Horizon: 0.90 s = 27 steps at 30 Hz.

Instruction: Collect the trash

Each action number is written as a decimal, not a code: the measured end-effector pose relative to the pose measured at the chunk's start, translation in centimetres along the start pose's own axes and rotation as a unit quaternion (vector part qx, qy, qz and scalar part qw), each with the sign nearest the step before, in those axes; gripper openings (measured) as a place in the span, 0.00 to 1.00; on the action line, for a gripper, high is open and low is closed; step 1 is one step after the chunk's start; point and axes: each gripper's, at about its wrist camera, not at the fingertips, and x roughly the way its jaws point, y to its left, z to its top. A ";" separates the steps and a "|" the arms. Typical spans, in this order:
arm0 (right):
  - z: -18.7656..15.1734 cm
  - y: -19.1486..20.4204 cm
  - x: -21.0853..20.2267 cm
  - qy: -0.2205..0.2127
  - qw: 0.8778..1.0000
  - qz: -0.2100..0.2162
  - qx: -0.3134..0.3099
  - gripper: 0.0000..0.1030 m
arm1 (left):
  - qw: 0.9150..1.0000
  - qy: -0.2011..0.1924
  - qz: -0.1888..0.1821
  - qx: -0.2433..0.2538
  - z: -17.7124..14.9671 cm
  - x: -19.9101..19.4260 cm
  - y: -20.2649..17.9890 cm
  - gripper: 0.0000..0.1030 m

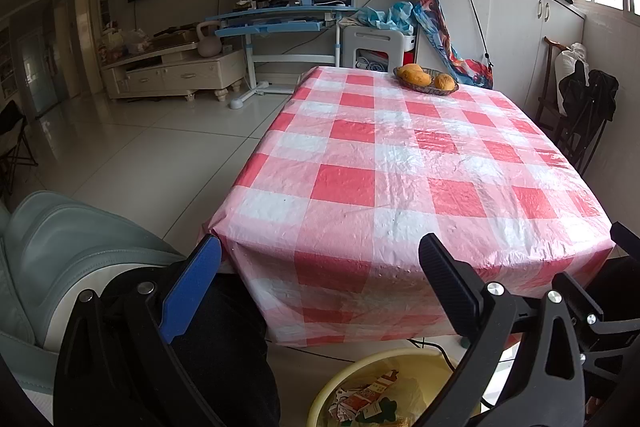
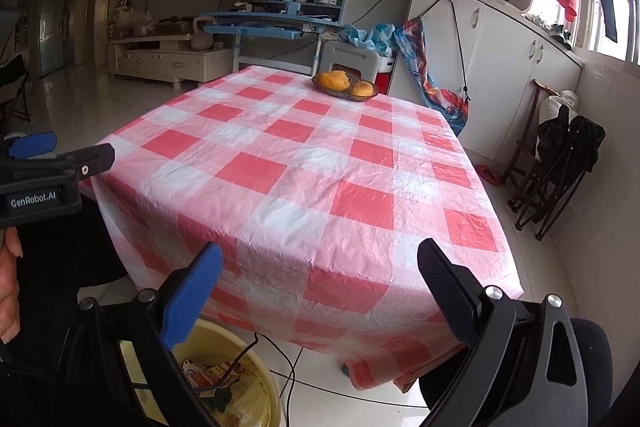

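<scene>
A yellow bin point(image 1: 332, 383) on the floor below the table's near edge holds crumpled wrappers point(image 1: 360, 397); it shows too in the right wrist view as the bin point(image 2: 264, 379) with wrappers point(image 2: 212, 373). My left gripper point(image 1: 320, 263) hangs open above it with nothing between its fingers. My right gripper point(image 2: 320, 267) is open and empty as well, in front of the table corner. The left gripper point(image 2: 60, 155) also appears at the left of the right wrist view, with a hand behind it. I see no trash on the red-and-white checked tablecloth point(image 1: 400, 163).
A dish of orange fruit point(image 1: 426, 79) sits at the table's far end. A grey-green padded chair point(image 1: 60, 251) stands at left, folded chairs point(image 2: 560, 163) at right. A cable point(image 2: 288, 363) runs across the floor by the bin. White cabinets and a blue desk line the far wall.
</scene>
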 end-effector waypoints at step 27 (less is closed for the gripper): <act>0.4 -0.6 -0.2 -0.009 1.000 0.002 0.014 0.91 | 1.000 -0.010 0.001 -0.004 0.5 -0.9 -0.2 0.93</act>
